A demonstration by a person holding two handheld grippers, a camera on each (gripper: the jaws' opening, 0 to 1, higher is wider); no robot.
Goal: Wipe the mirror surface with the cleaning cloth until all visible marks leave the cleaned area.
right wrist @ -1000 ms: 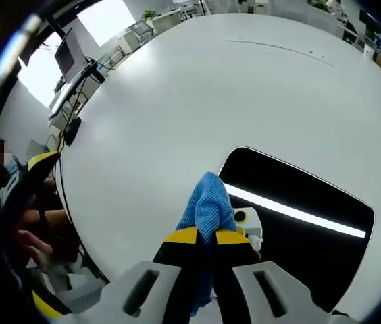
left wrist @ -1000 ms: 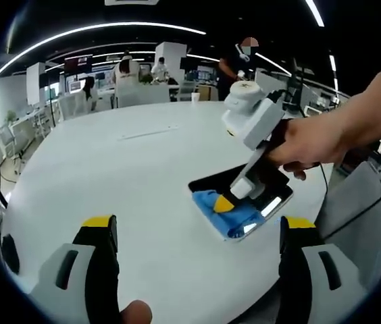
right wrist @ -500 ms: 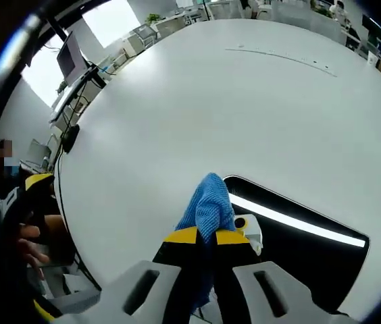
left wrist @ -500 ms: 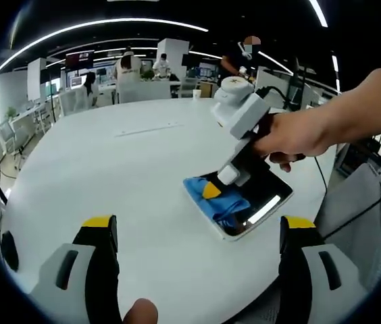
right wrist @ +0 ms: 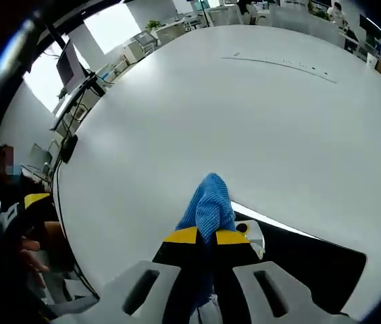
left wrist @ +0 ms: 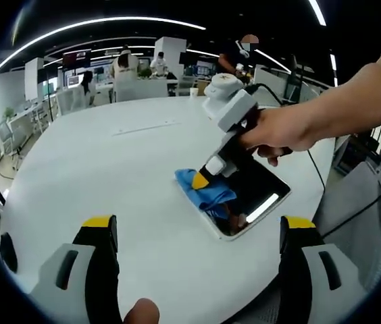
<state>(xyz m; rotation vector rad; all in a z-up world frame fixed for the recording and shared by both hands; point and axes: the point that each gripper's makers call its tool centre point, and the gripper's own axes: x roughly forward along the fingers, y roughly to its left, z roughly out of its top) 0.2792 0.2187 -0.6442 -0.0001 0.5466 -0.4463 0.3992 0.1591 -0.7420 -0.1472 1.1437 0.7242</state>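
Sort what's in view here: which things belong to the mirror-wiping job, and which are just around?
Job:
- mirror, flat on the white table
- blue cleaning cloth, pinched in the right gripper and pressed at the mirror's edge
- left gripper, open, holding nothing

Just around:
- office desks with people behind the table

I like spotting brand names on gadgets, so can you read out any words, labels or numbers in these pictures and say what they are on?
None can be read.
Dark wall screens in the background: too small and blurred.
Blue cleaning cloth, black rectangular mirror, round white table: no lettering visible.
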